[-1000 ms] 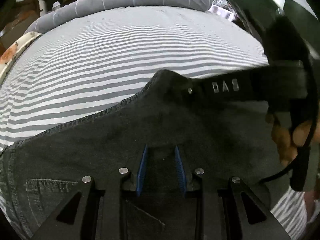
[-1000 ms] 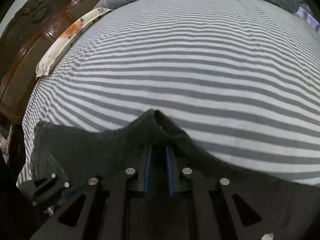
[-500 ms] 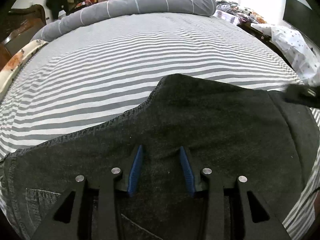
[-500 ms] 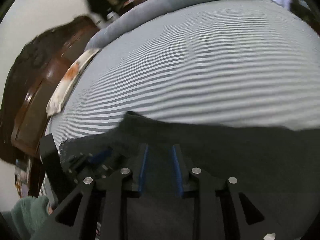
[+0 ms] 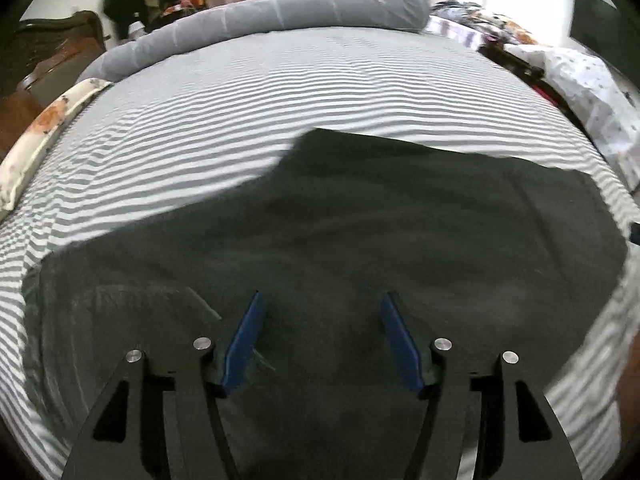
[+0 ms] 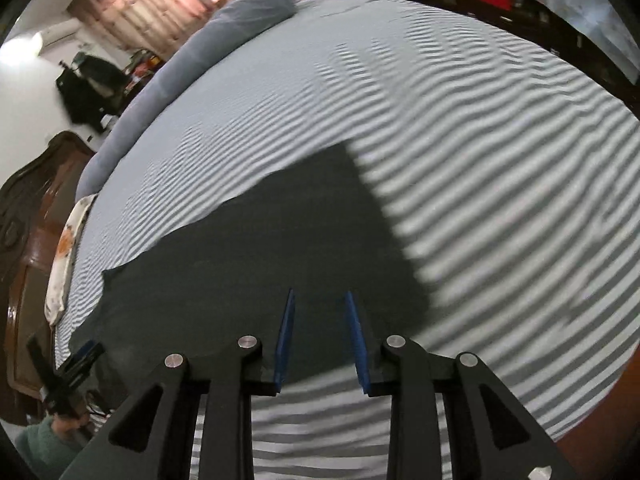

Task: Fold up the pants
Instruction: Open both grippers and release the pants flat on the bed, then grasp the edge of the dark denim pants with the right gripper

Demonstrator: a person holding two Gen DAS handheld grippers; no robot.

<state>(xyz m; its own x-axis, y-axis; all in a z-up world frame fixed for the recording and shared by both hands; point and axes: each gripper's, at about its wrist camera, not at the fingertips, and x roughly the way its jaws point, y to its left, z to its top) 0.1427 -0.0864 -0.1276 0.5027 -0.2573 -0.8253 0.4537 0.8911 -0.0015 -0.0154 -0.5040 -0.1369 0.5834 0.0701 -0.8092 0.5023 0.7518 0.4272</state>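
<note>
both claws are spread and hold nothing: the left gripper (image 5: pixel 320 340) has its blue pads (image 5: pixel 244 344) wide apart above the dark pants (image 5: pixel 340 232), and the right gripper (image 6: pixel 320 340) has its pads parted more narrowly, with its tips over the near right part of the same cloth. the pants lie flat on the striped bed sheet (image 5: pixel 280 92), spread as a broad dark slab from left to right across the near half of the bed; a pocket seam shows faintly at the near left, and the far edge rises to a blunt corner toward the middle. the grey rolled quilt (image 5: pixel 280 16) lies well apart along the far side, and a floral pillow (image 5: pixel 44 128) sits at the far left edge. judging from the flat lie, one fold looks laid down and the step in hand is to choose the next pair of grip points. to do that well, each claw should come down on an edge or corner and not on the middle of the slab, where the pads would pinch only a ridge. take all layers together, so the lower one does not drag. grip both ends at matching places, lift evenly, and carry the cloth over in one move so the edges meet. both views are blurred, so the number of layers cannot be told.
</note>
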